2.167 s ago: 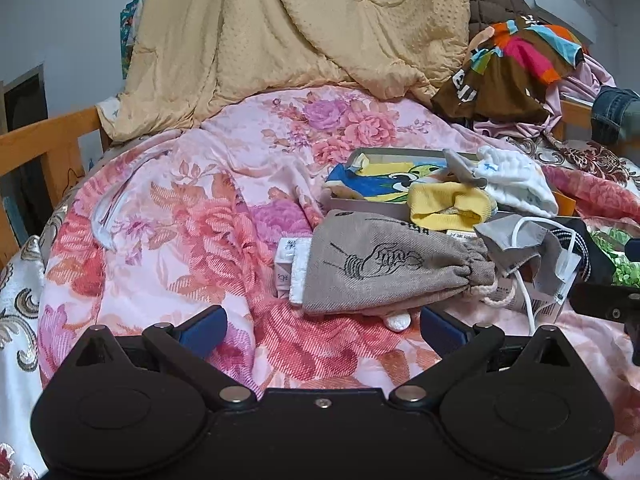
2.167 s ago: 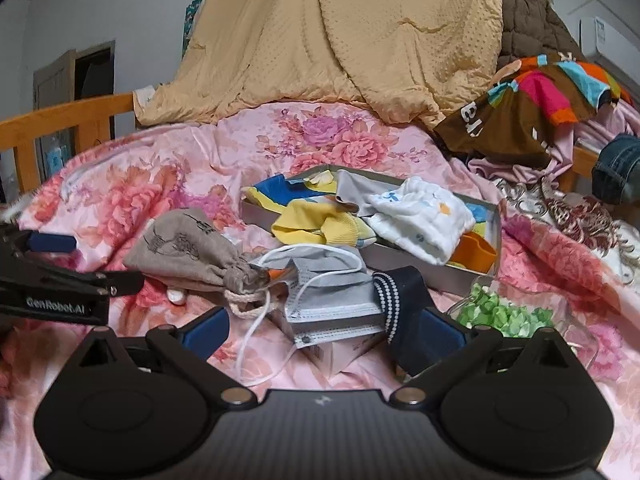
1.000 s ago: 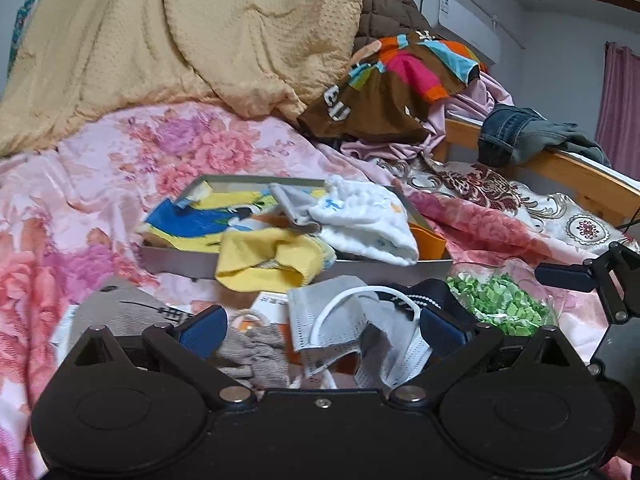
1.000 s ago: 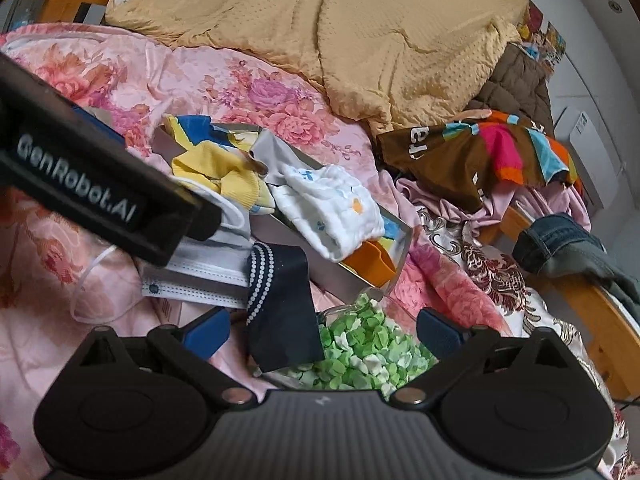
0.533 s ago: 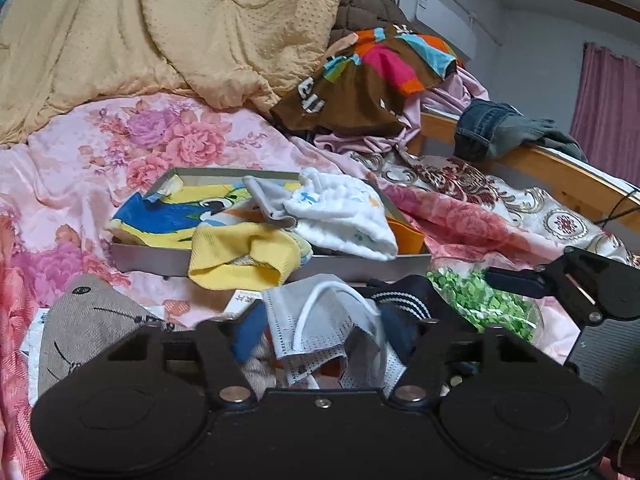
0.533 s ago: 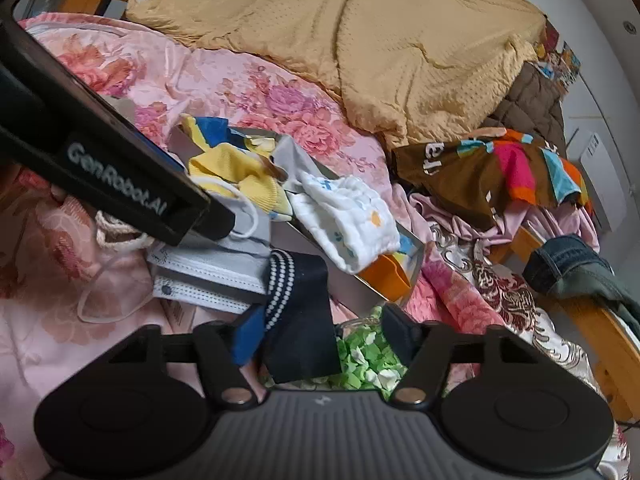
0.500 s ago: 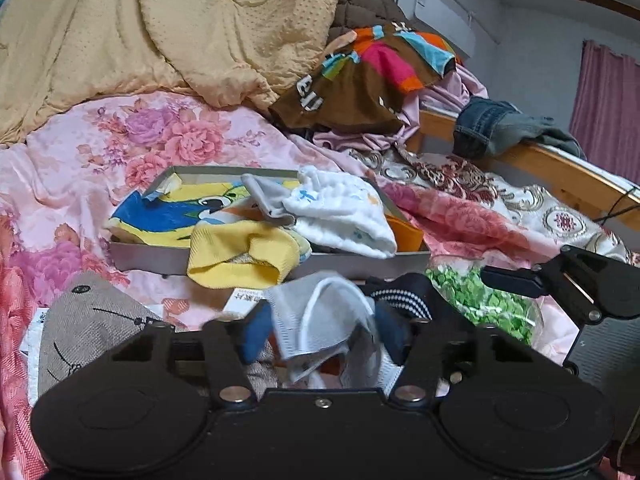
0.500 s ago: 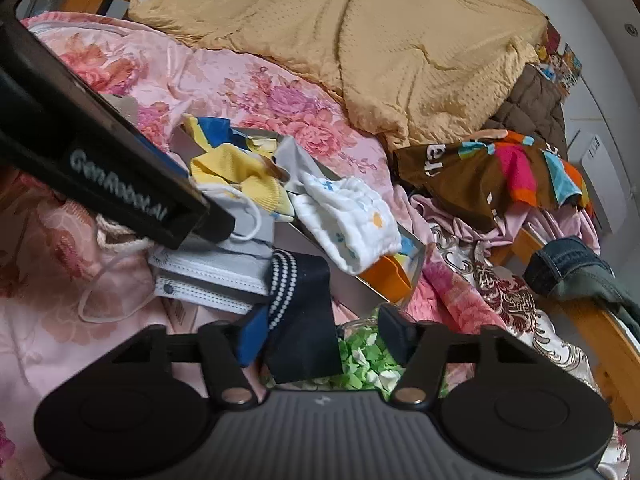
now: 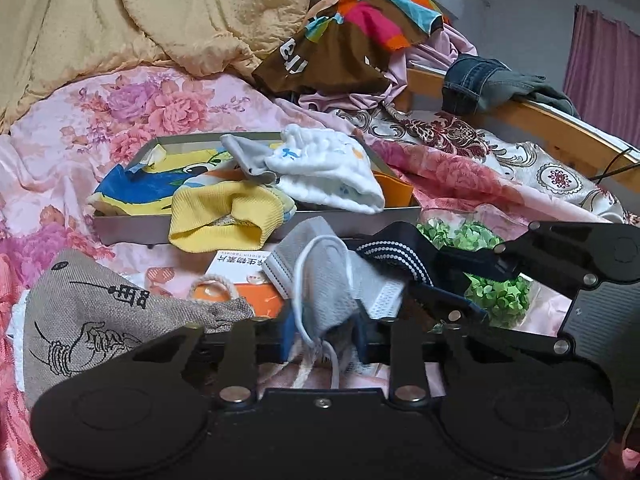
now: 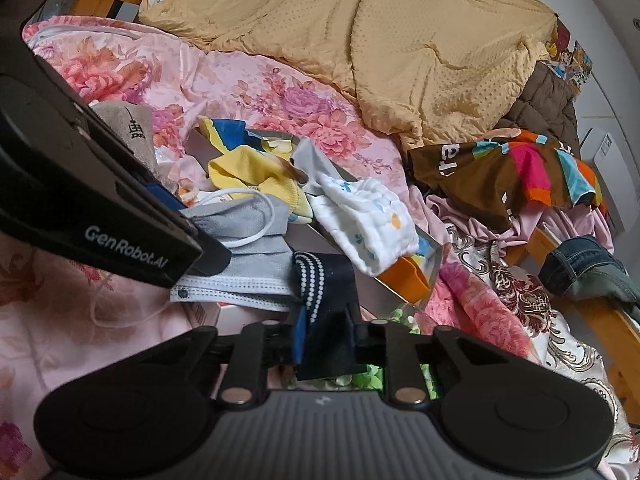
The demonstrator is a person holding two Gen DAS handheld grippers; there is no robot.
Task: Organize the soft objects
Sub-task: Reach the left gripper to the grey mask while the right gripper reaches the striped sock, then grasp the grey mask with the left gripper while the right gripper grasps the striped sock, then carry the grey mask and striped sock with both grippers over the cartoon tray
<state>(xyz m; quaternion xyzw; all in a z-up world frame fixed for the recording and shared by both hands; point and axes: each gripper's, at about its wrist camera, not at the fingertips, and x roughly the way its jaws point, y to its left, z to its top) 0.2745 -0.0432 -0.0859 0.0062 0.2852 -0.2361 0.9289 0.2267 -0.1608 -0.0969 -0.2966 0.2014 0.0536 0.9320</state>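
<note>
Your left gripper [image 9: 323, 334], marked "GenRobot.AI", pinches the grey mask [image 9: 326, 280]; your right gripper [image 10: 325, 338] clamps the navy sock [image 10: 328, 304] (probably a sock) over floral bedding [image 10: 224, 80].

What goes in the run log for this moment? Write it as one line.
left tool: shut on grey face mask | right tool: shut on navy sock | tray: holds other soft items

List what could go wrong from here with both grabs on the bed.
The left gripper pinches the gray mask with its ear loop dangling; lifting may snag the loop. The right gripper clamps the navy sock that overlaps the mask, so pulling apart might drag either loose or tip the bag of green bits.
</note>
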